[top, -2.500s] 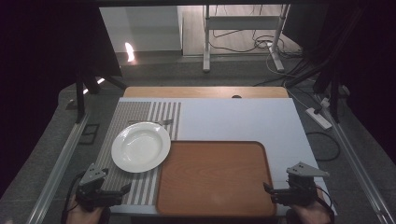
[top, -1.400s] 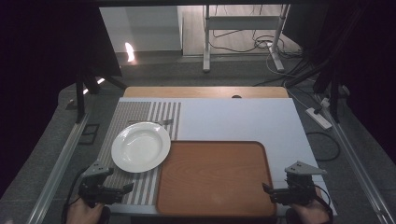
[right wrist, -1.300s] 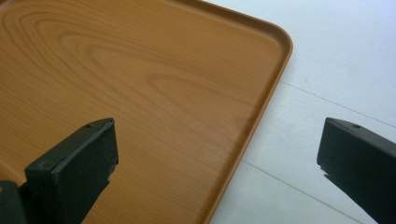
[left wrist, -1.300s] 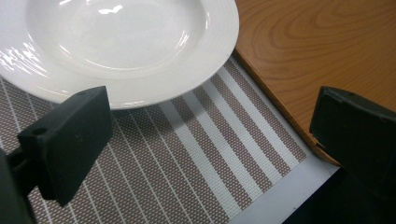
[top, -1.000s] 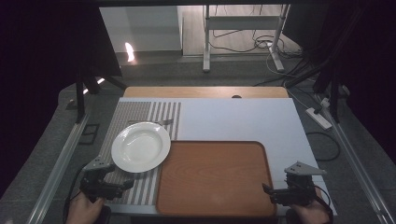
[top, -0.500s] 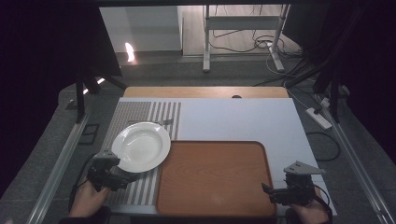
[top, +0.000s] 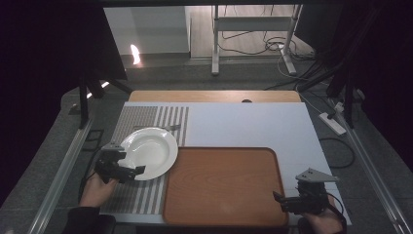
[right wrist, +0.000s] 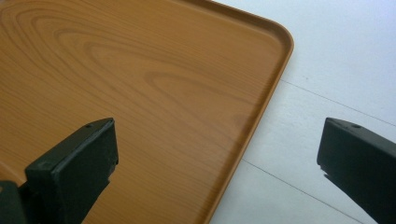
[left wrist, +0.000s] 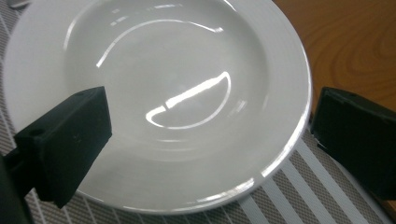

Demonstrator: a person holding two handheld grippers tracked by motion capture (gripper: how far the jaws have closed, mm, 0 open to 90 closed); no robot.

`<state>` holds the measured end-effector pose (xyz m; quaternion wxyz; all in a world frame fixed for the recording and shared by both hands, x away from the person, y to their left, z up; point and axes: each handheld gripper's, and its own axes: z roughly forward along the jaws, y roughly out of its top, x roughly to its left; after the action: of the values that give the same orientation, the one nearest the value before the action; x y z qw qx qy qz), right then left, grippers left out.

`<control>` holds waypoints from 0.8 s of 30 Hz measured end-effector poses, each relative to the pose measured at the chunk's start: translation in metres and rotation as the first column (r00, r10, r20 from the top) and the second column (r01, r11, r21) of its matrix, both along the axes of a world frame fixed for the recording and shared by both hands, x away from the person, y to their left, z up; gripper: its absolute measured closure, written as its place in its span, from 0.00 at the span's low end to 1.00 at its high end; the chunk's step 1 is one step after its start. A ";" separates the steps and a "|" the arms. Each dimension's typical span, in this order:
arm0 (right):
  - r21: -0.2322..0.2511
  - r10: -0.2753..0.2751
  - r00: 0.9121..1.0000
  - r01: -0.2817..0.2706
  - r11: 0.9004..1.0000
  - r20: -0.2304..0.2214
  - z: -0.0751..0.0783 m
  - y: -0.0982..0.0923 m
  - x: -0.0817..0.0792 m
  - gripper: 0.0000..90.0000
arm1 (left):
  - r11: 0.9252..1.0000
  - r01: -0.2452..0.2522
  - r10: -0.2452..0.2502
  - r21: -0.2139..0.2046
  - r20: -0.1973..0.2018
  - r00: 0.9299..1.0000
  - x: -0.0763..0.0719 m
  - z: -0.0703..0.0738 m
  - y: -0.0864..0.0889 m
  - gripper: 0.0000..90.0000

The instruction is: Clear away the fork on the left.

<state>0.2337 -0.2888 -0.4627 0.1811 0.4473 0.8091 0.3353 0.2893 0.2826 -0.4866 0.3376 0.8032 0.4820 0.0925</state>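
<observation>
A white deep plate (top: 150,152) rests on a grey striped placemat (top: 141,119) at the table's left. My left gripper (top: 130,164) hovers at the plate's near-left rim, open. In the left gripper view the plate (left wrist: 159,88) spreads between the two wide-apart black jaws of the left gripper (left wrist: 210,121), with nothing gripped. A brown wooden tray (top: 221,185) lies bare at the front centre. My right gripper (top: 280,197) is held at the tray's near right corner, open. In the right gripper view the right gripper (right wrist: 217,140) has its jaws astride the tray's edge (right wrist: 266,107).
A metal utensil (top: 155,127) lies on the placemat just behind the plate. The white tabletop (top: 243,124) stretches behind the tray, with a wooden strip (top: 214,95) at its far edge. Dark curtains, cables and a power strip (top: 332,123) surround the table.
My left gripper has moved forward and right from the table's near edge up to the plate's rim. The right gripper has stayed almost still by the tray corner.
</observation>
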 end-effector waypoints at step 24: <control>-0.002 0.004 1.000 -0.004 1.000 -0.008 0.000 0.000 0.001 0.00 | 1.000 0.012 -0.012 0.027 -0.027 1.000 0.060 0.003 -0.008 0.00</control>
<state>0.2344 -0.2886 -0.4631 0.1777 0.4466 0.8113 0.3330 0.3496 0.2750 -0.4835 0.3206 0.8118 0.4805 0.0861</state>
